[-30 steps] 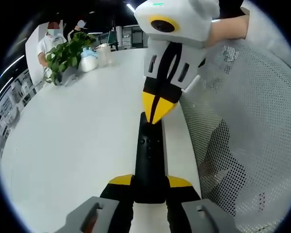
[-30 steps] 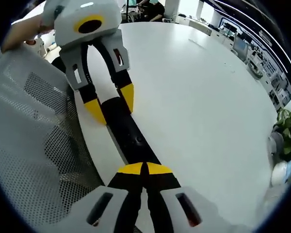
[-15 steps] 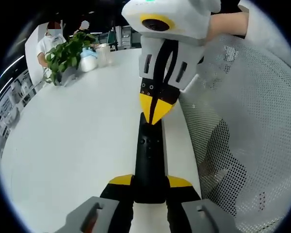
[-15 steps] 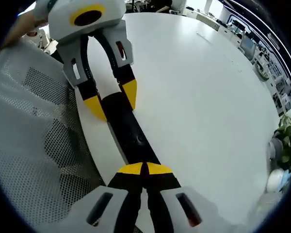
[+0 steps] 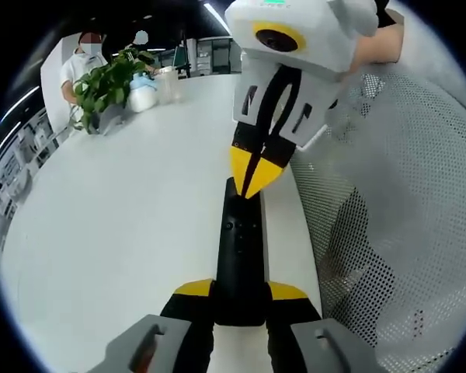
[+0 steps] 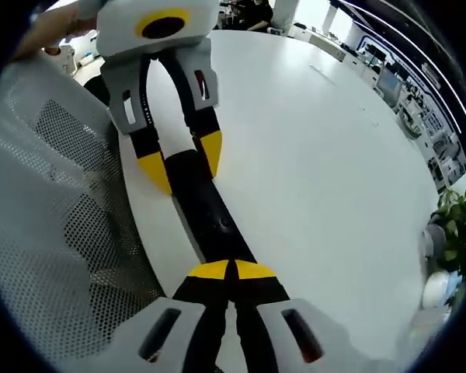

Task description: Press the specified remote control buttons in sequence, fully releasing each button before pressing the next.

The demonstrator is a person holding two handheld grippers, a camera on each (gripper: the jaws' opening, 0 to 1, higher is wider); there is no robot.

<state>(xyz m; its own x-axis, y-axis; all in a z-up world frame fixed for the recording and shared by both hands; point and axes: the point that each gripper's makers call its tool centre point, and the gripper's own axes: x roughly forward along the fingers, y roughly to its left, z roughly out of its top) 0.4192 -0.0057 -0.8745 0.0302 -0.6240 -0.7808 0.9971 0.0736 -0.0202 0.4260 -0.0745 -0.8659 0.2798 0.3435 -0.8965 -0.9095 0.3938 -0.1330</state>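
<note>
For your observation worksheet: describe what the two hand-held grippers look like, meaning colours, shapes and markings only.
Each gripper has a white-grey housing, black jaw arms and yellow wedge-shaped tips. The right gripper shows slotted white panels and a yellow-ringed oval on its housing; the left gripper shows the same, with small red marks in the slots.

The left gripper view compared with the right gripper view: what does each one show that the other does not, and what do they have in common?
Left gripper view: a person in white behind the potted plant, and the left gripper clamping the near end of the remote control.

Right gripper view: desks with monitors beyond the table, and the right gripper, jaws together, over the remote.

Both: the black remote, the white table, the plant and the mesh chair back.
</note>
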